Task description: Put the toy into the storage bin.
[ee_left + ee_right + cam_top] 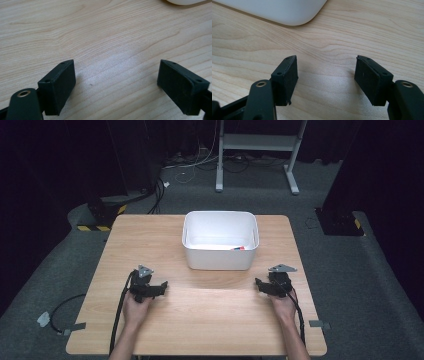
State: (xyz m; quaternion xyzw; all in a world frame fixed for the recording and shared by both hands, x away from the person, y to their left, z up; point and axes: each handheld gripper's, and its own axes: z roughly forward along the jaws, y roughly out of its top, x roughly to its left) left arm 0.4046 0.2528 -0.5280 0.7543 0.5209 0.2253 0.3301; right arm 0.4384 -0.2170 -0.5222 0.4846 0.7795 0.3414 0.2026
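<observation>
A white plastic bin [220,259] stands at the middle back of the wooden table [210,320]. A small red and orange object [238,248] lies inside it near the front right wall. My left gripper [159,287] rests low over the table at the front left, its tips pointing right. Its jaws stand wide apart over bare wood in the left gripper view [117,62]. My right gripper [260,285] sits at the front right, aimed left toward the bin. In the right gripper view [326,58] its jaws are apart with nothing between them, and the bin's corner [282,10] lies just ahead.
A cable [118,315] trails from the left gripper off the table's front, another from the right [299,312]. Behind the table a white metal stand [260,142] rises from the grey carpet. Black equipment with yellow stripes [102,215] sits at the far left floor.
</observation>
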